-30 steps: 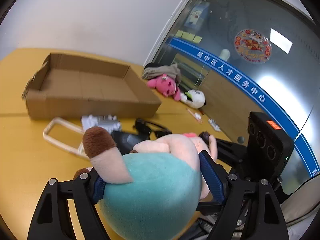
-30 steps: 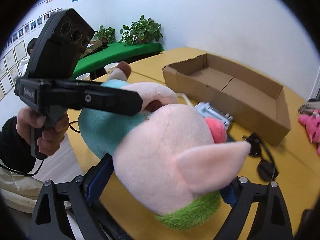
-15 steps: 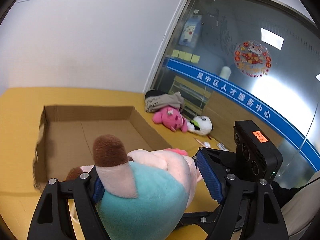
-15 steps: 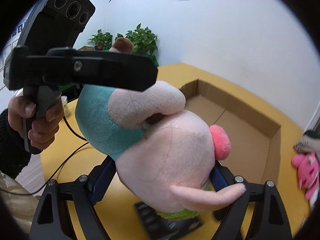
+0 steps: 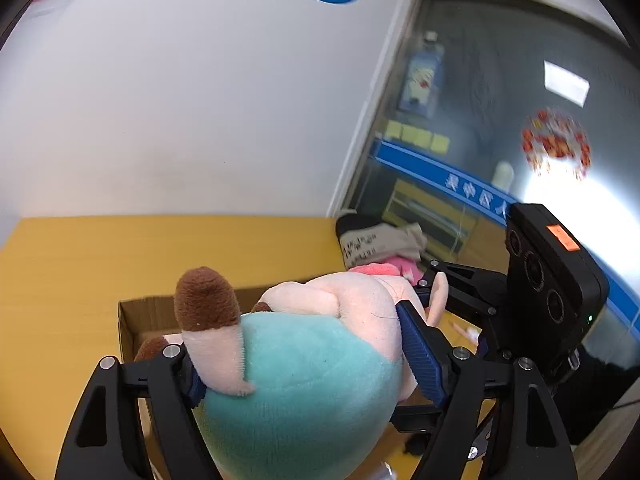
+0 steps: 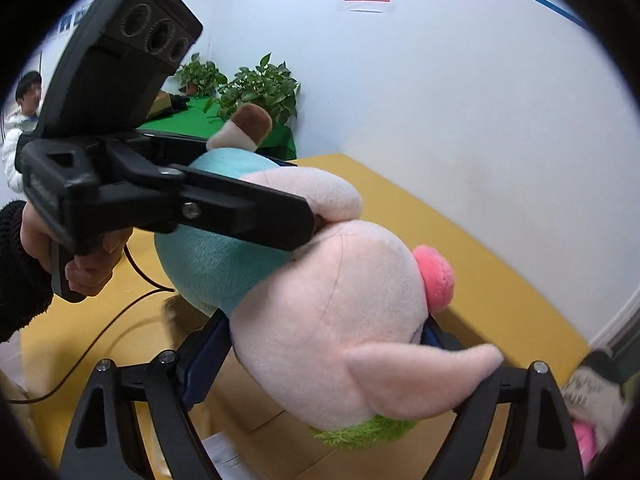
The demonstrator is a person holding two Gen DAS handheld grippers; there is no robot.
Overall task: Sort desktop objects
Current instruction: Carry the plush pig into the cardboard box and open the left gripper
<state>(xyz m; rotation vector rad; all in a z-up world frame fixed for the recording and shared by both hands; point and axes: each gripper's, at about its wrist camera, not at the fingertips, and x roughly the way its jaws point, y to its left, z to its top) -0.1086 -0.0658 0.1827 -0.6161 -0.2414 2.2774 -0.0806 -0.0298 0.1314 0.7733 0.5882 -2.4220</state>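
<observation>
A plush pig (image 5: 304,380) with a teal body and a pink head (image 6: 340,312) hangs in the air, held from two sides. My left gripper (image 5: 298,344) is shut on its teal body, blue pads pressing both flanks. My right gripper (image 6: 324,336) is shut on the pink head, an ear draped over its right finger. Each gripper shows in the other's view: the right one (image 5: 460,296) at right, the left one (image 6: 240,208) across the pig's neck. The open cardboard box (image 5: 148,312) lies under the pig, its floor (image 6: 256,396) showing below the head.
The yellow table (image 5: 120,256) runs to a white wall. A folded garment (image 5: 380,240) and a pink plush (image 5: 384,270) lie at the far right corner. A black cable (image 6: 100,340) crosses the table. A person's hand (image 6: 88,264) grips the left handle. Potted plants (image 6: 260,88) stand behind.
Both grippers have carried the pig up and across the table until it is over the box. The sunglasses and the white items on the table have dropped out of view.
</observation>
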